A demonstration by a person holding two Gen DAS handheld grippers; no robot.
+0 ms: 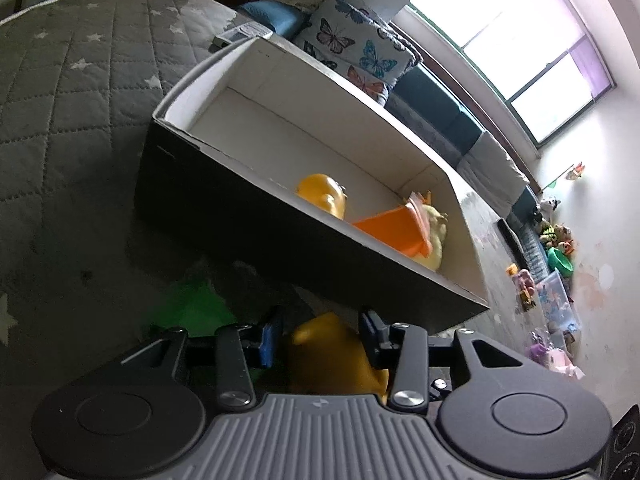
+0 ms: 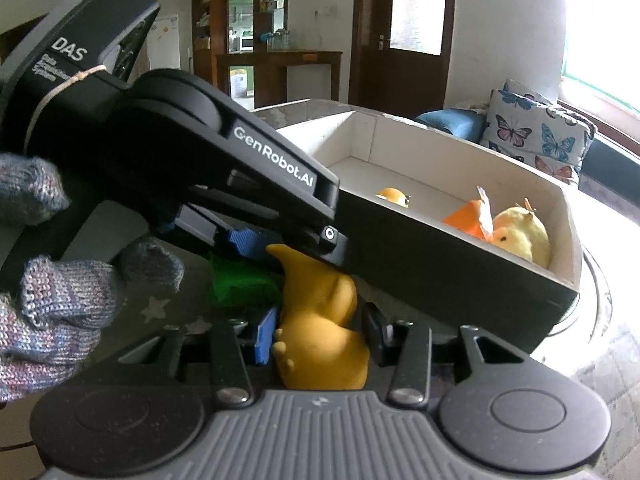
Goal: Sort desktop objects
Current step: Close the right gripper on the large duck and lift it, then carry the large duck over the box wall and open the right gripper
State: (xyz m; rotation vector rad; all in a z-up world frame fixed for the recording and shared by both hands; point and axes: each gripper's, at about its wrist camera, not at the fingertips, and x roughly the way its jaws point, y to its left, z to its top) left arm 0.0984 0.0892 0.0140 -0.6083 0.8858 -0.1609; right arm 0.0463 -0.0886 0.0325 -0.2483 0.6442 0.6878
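Yellow toy (image 2: 320,320) wedged between fingers (image 2: 266,334), against box (image 2: 440,256) edge.

A soft yellow rubbery toy (image 2: 320,328) stands upright beside the black white-lined cardboard box (image 2: 420,248), which holds a yellow plush chick (image 2: 520,236), an orange piece (image 2: 466,216) and a small yellow toy (image 2: 394,197).

Daylight from a blown-out window (image 1: 516,40), glare washing the right edge in the right wrist view, dim shadowed foreground, strong fisheye bending with dark corners, near green object (image 1: 192,304) blurred
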